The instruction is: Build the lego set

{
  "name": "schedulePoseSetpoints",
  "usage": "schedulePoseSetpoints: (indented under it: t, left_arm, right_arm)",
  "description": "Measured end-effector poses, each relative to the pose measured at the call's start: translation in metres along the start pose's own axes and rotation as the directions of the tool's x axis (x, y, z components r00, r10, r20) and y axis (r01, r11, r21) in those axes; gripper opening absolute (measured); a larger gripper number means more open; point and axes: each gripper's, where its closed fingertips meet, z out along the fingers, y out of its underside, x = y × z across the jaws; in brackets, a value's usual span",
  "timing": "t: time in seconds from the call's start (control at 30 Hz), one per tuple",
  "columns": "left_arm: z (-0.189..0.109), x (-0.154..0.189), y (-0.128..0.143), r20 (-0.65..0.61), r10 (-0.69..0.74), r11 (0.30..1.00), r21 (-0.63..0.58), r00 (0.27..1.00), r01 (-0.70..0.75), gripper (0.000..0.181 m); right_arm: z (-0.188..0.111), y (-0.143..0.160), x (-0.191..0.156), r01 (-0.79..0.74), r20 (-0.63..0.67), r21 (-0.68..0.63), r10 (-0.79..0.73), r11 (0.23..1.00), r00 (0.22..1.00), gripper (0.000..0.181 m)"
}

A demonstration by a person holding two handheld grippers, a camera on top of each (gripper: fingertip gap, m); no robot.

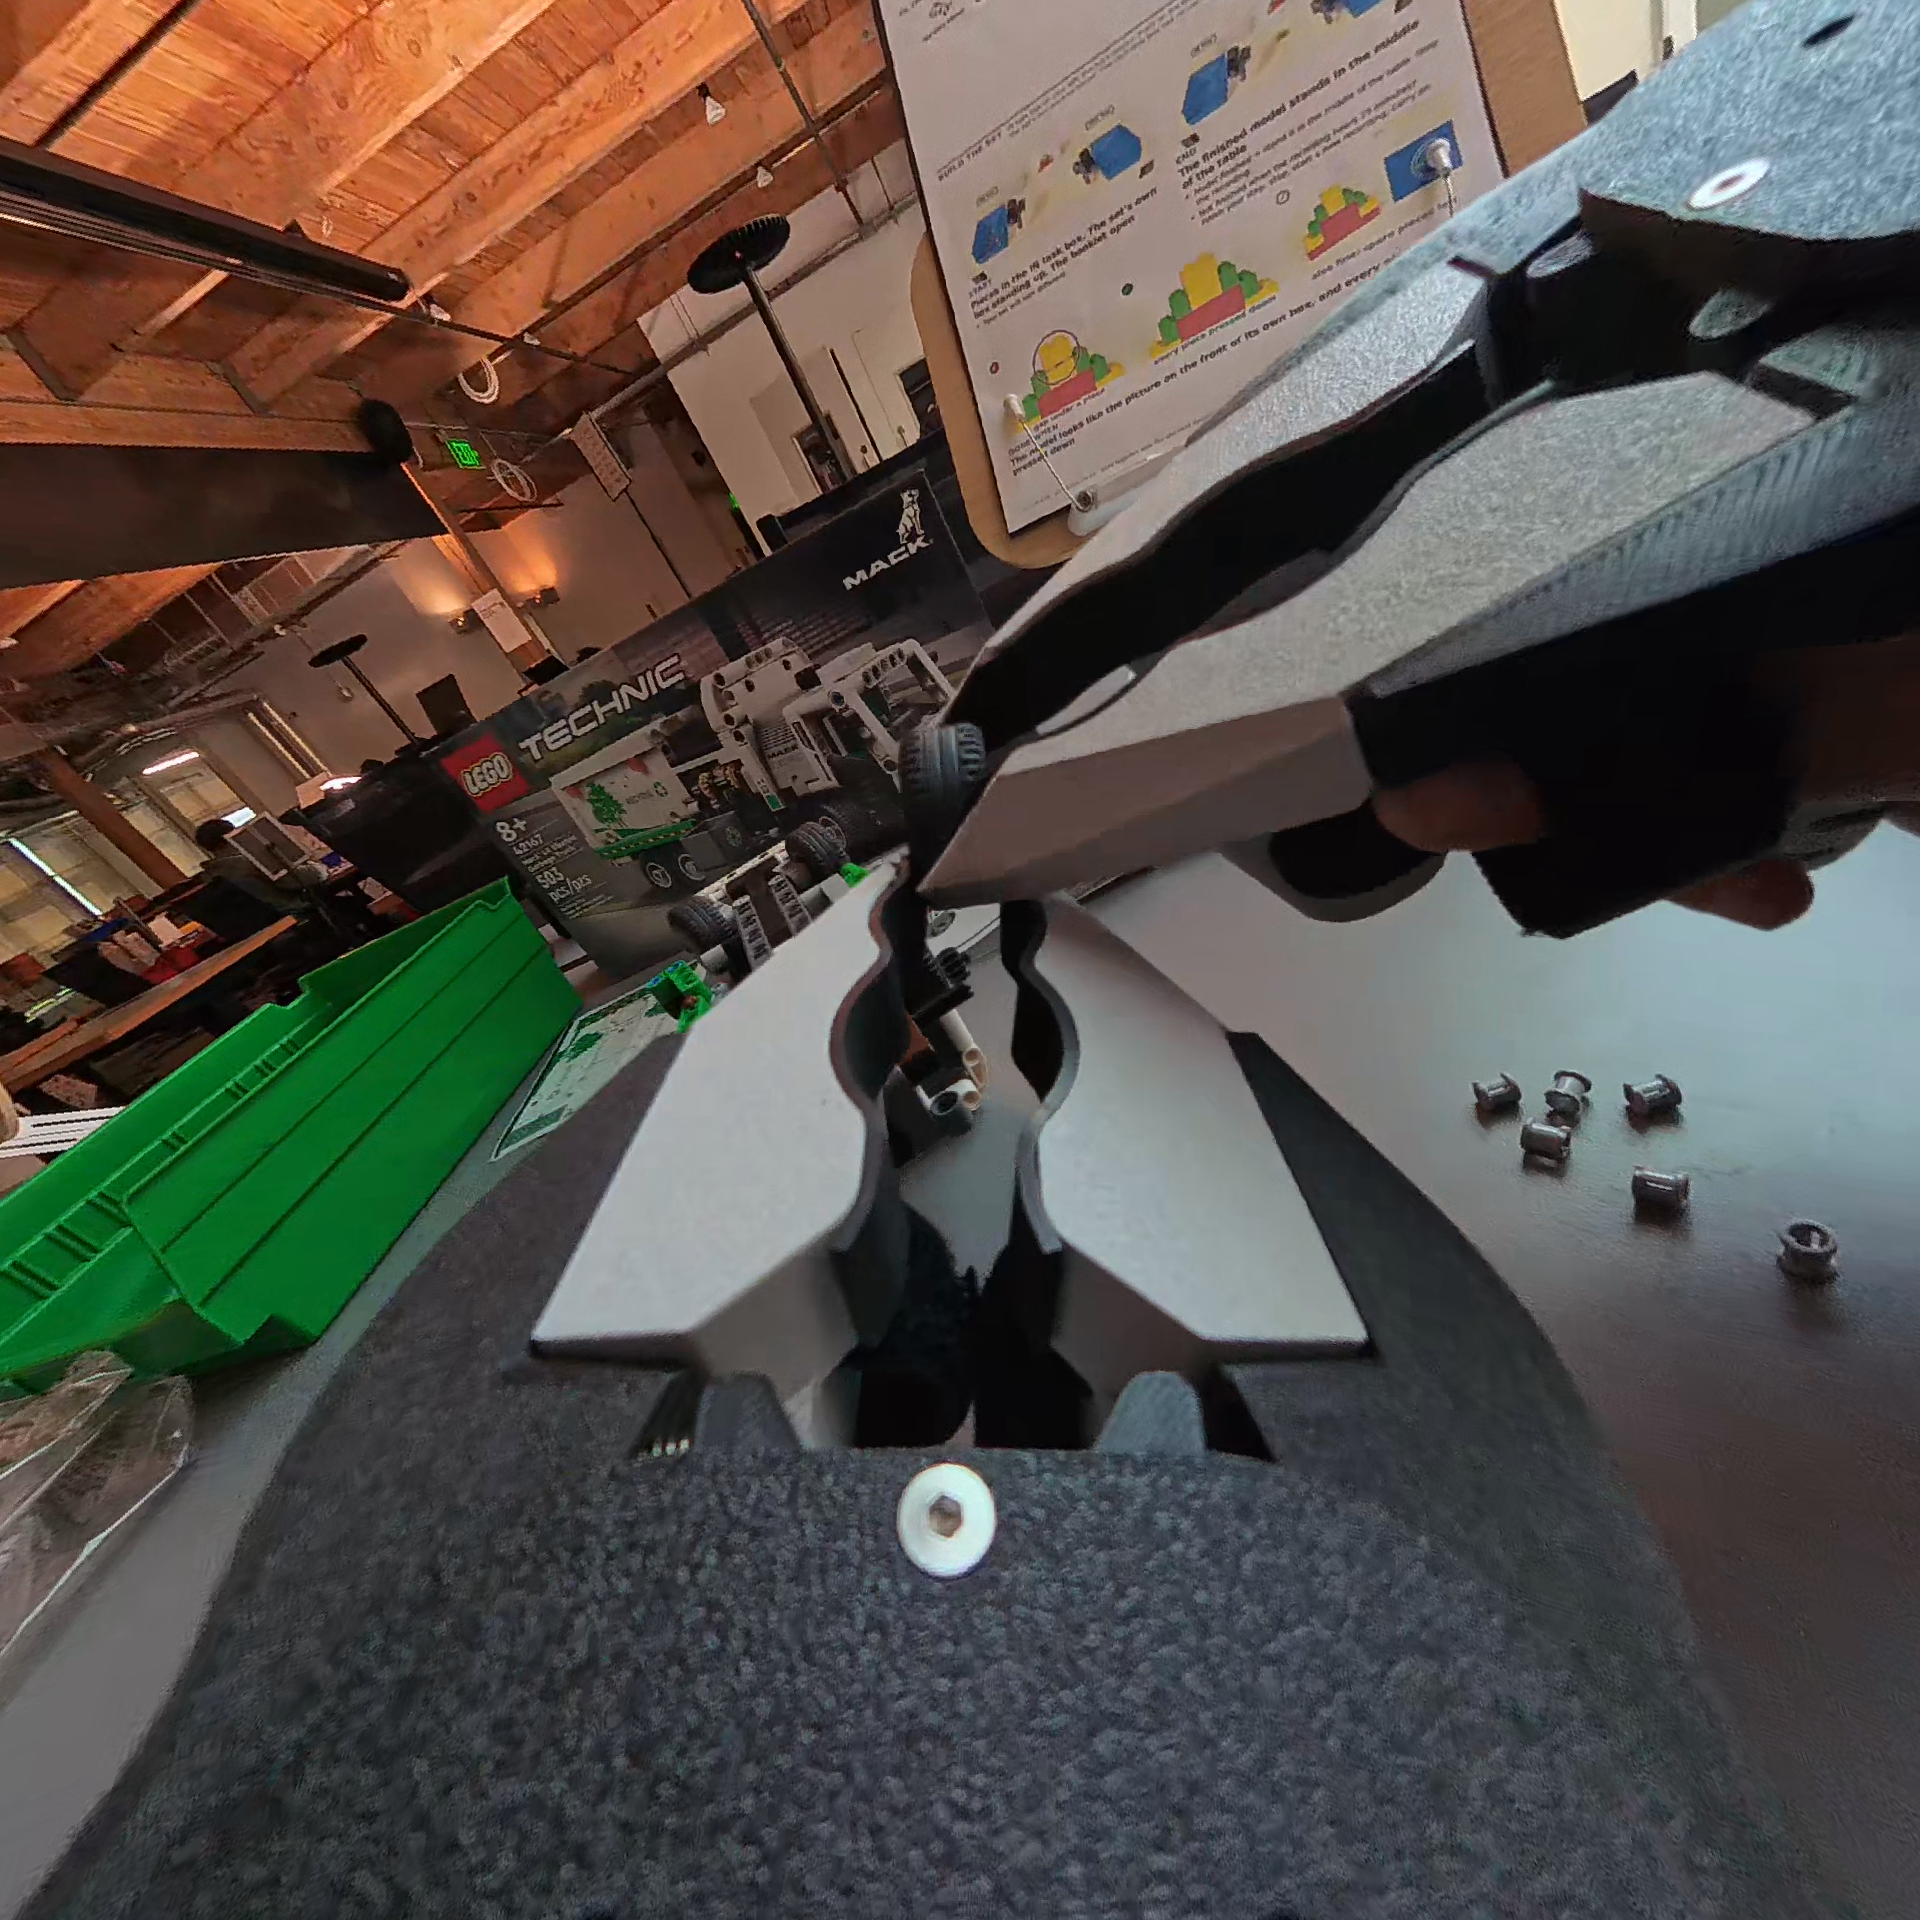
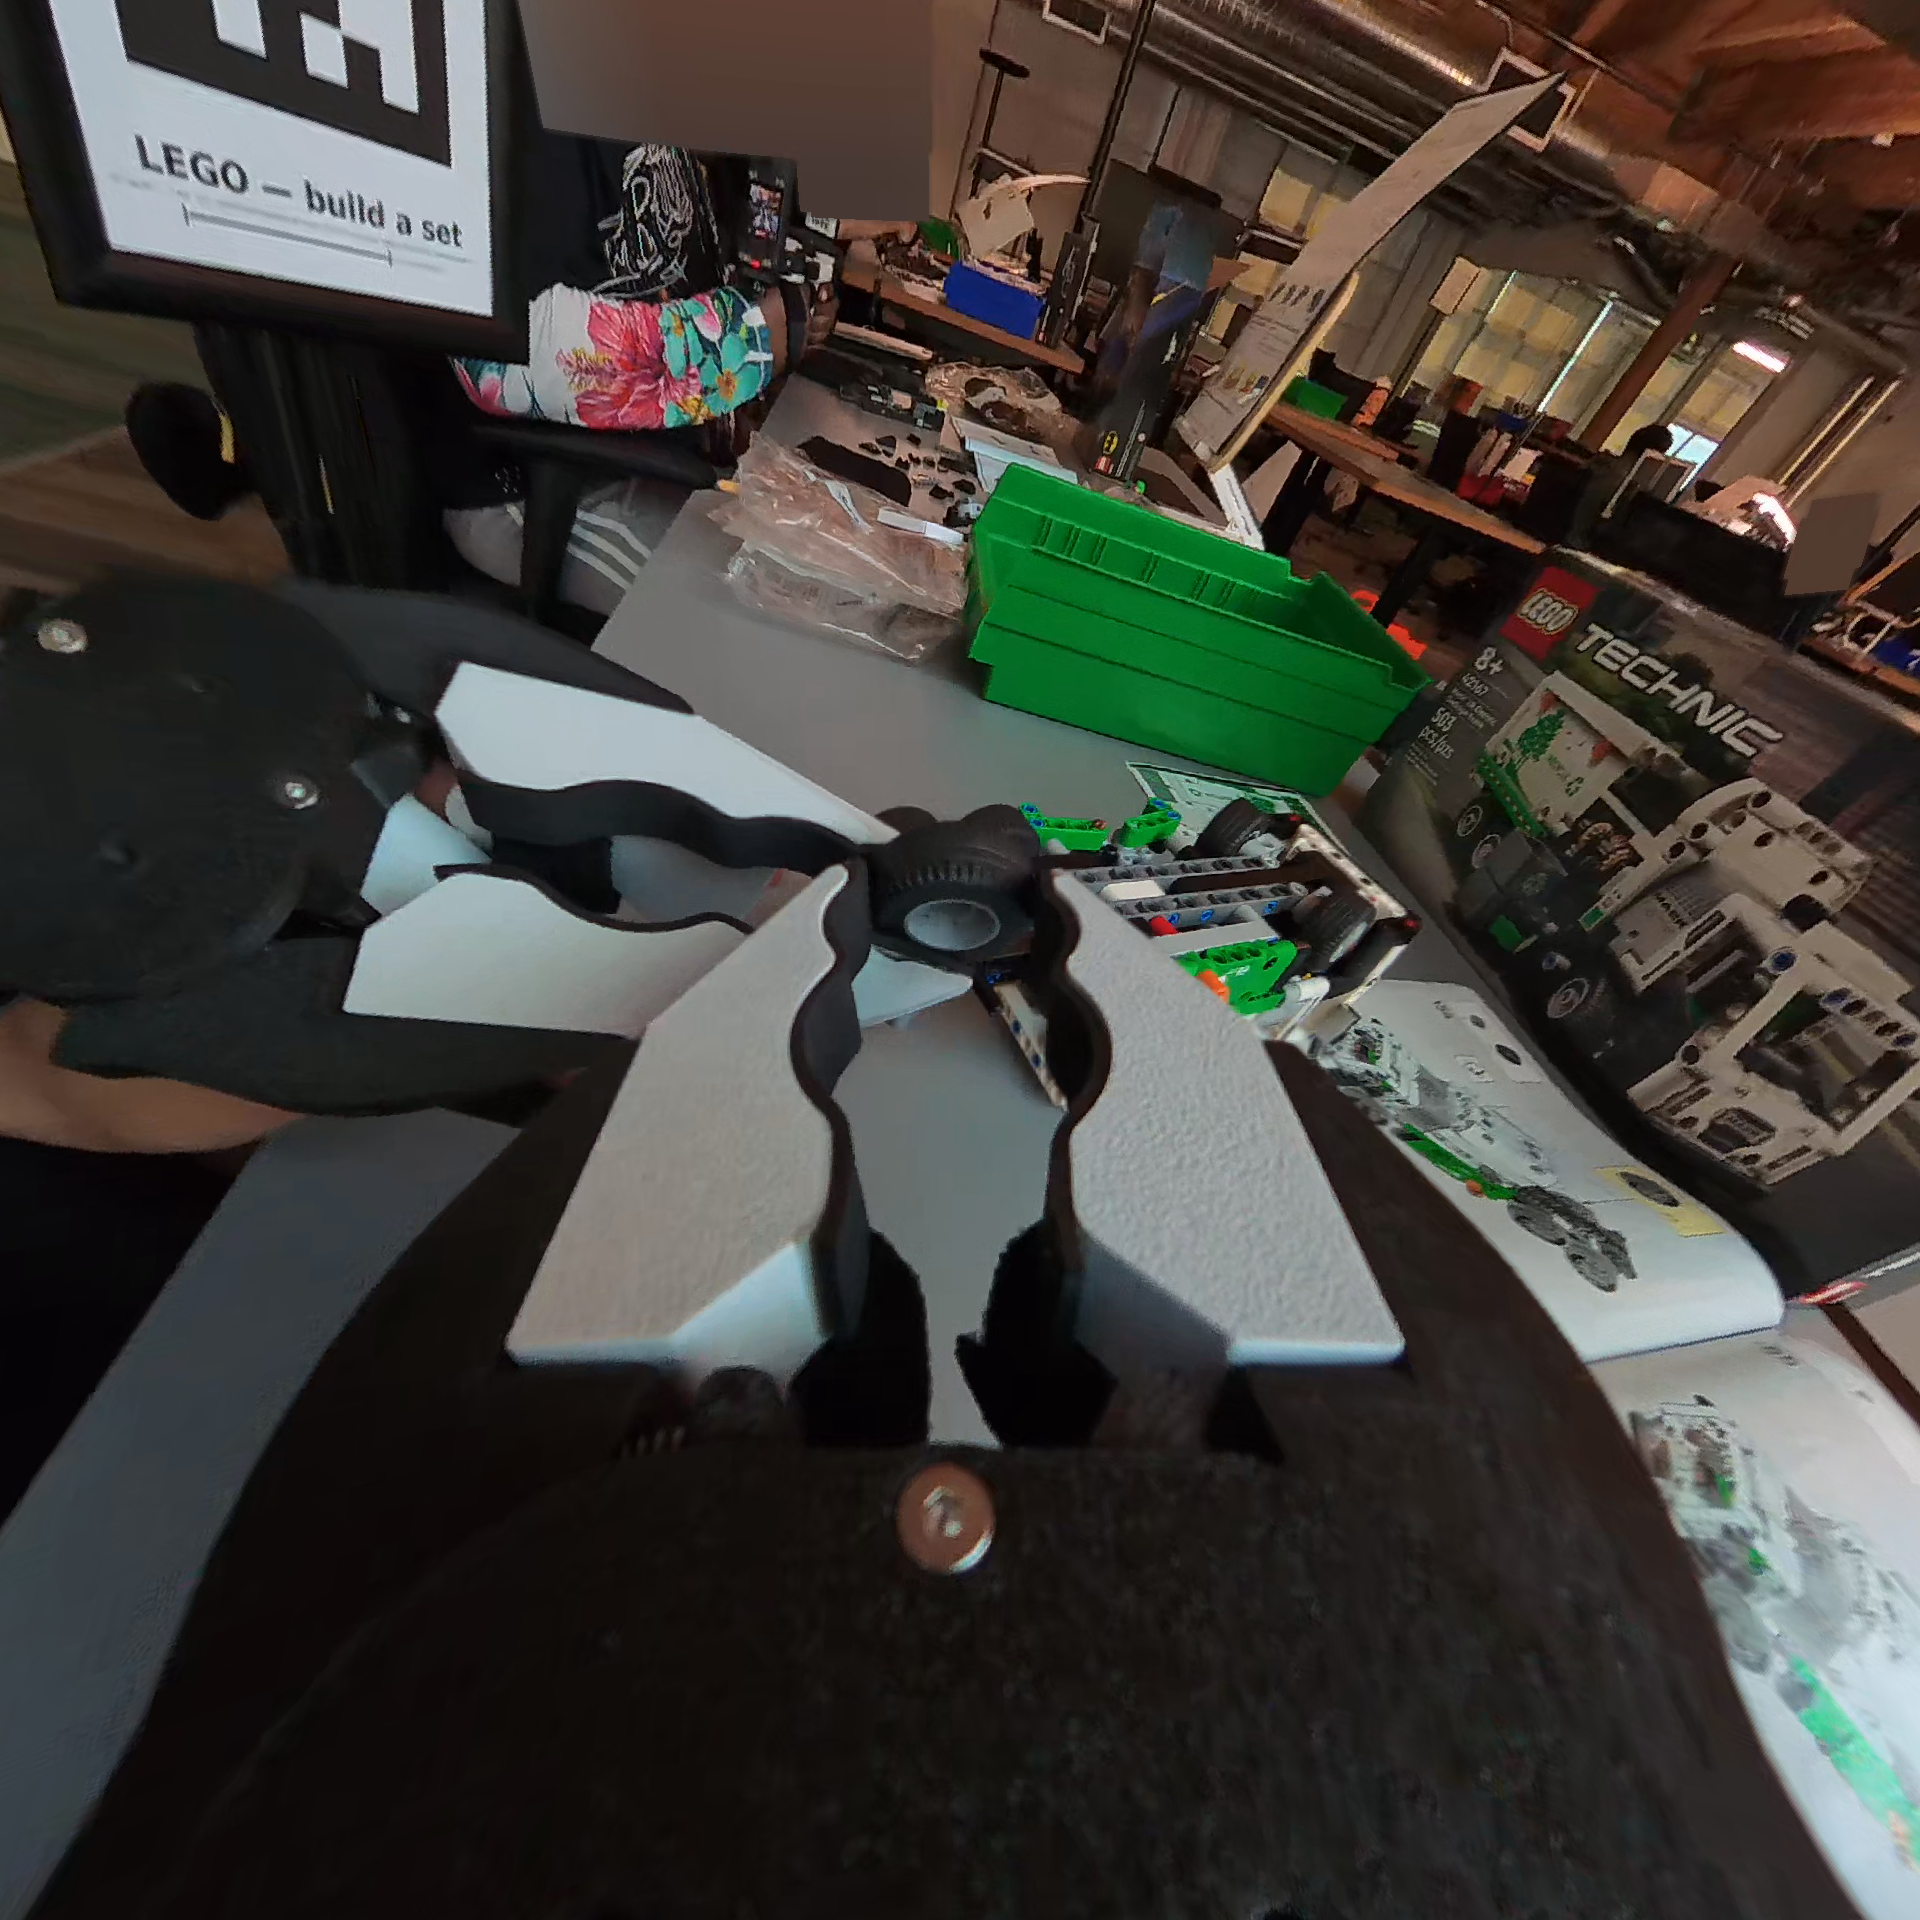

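My right gripper (image 2: 948,883) is shut on a black wheel (image 2: 951,920) with a grey hub, held at its fingertips. The wheel touches the near end of the part-built truck chassis (image 2: 1226,904), which has grey beams, green parts and black wheels and lies on the grey table. My left gripper (image 1: 961,904) is closed on black and white parts of that chassis (image 1: 940,1049). Its fingers (image 2: 623,748) reach in from the left in the right wrist view. In the left wrist view the right gripper (image 1: 935,805) comes down from the upper right with the wheel (image 1: 940,764).
A green bin (image 2: 1174,665) stands behind the chassis, with the set's box (image 2: 1662,883) to its right. An open instruction booklet (image 2: 1507,1164) lies at front right. Several small grey connectors (image 1: 1558,1122) lie loose on the table. Plastic bags (image 2: 842,561) lie beyond the bin.
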Motion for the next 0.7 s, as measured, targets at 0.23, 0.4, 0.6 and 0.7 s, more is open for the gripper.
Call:
schedulePoseSetpoints:
  t: [0.23, 0.4, 0.6, 0.7]
  left_arm:
    - [-0.006, 0.007, 0.007, -0.128, -0.09, 0.995, -0.054, 0.988, 0.083, 0.029]
    - [-0.03, -0.043, 0.028, -0.243, -0.265, 0.963, -0.123, 0.933, 0.241, 0.049]
    - [-0.015, -0.032, 0.064, -0.528, -0.458, 0.888, -0.305, 0.715, 0.344, 0.055]
    - [-0.005, -0.032, 0.064, -0.542, -0.444, 0.895, -0.293, 0.714, 0.335, 0.052]
  right_arm:
    - [-0.001, 0.017, 0.011, -0.01, 0.097, -0.115, 0.021, 0.993, 0.995, 0.03]
    - [0.006, 0.041, 0.024, -0.086, 0.243, -0.18, 0.129, 0.98, 0.961, 0.03]
    - [0.022, 0.056, 0.011, 0.063, 0.296, -0.112, -0.027, 0.992, 0.955, 0.03]
    - [0.022, 0.059, 0.011, 0.127, 0.28, -0.1, -0.095, 0.987, 0.955, 0.03]
